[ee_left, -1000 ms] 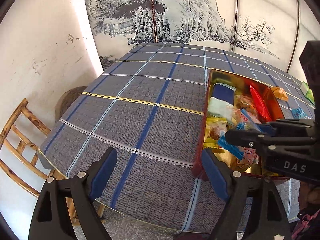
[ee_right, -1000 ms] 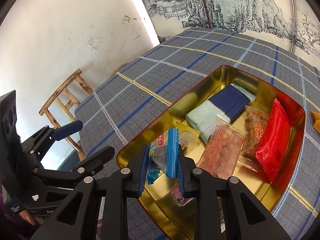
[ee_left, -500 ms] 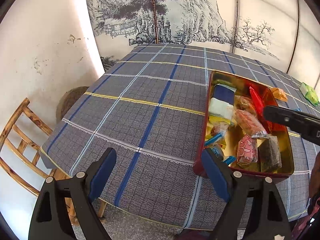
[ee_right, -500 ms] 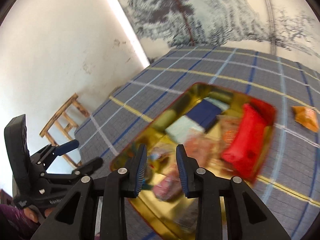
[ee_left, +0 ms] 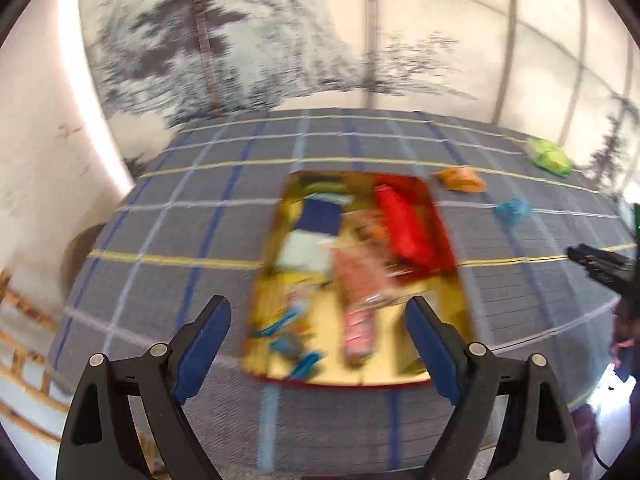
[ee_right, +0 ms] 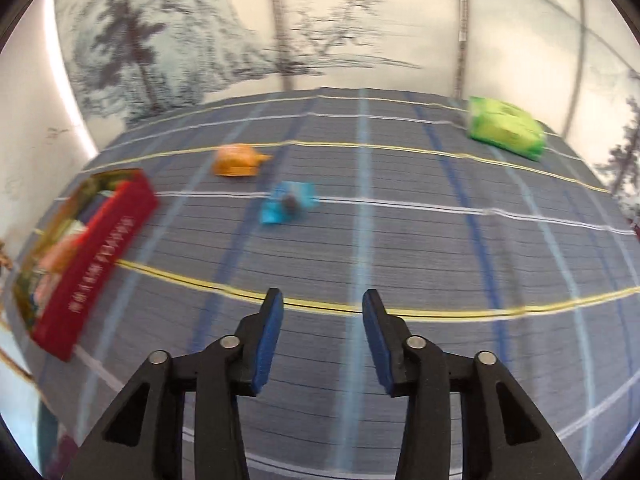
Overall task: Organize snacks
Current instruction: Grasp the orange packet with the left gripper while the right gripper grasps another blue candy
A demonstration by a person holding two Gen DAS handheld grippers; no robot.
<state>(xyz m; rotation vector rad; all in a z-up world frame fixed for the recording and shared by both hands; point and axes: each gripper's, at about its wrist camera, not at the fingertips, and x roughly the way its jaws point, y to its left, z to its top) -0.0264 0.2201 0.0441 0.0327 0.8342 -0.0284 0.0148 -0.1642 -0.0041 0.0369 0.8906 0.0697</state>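
A red tin with a gold inside point(ee_left: 448, 240) sits on the checked tablecloth and holds several snack packets. In the right wrist view the tin point(ee_right: 100, 248) is at the far left. An orange packet point(ee_right: 238, 160), a blue packet point(ee_right: 288, 202) and a green packet point(ee_right: 506, 128) lie loose on the cloth beyond my right gripper point(ee_right: 323, 304), which is open and empty. My left gripper point(ee_left: 318, 312) is open and empty above the tin's near end. The right gripper point(ee_left: 600, 266) shows at the right edge of the left wrist view. Both views are blurred.
The tablecloth point(ee_right: 400, 248) is grey-blue with yellow, white and blue lines. A painted screen point(ee_left: 280, 40) stands behind the table. A white wall point(ee_left: 36, 140) and a wooden chair point(ee_left: 20, 312) are at the left, past the table edge.
My right gripper let go of the blue packet into the tin, opened wider and swung right towards the loose packets. My left gripper swung right over the tin.
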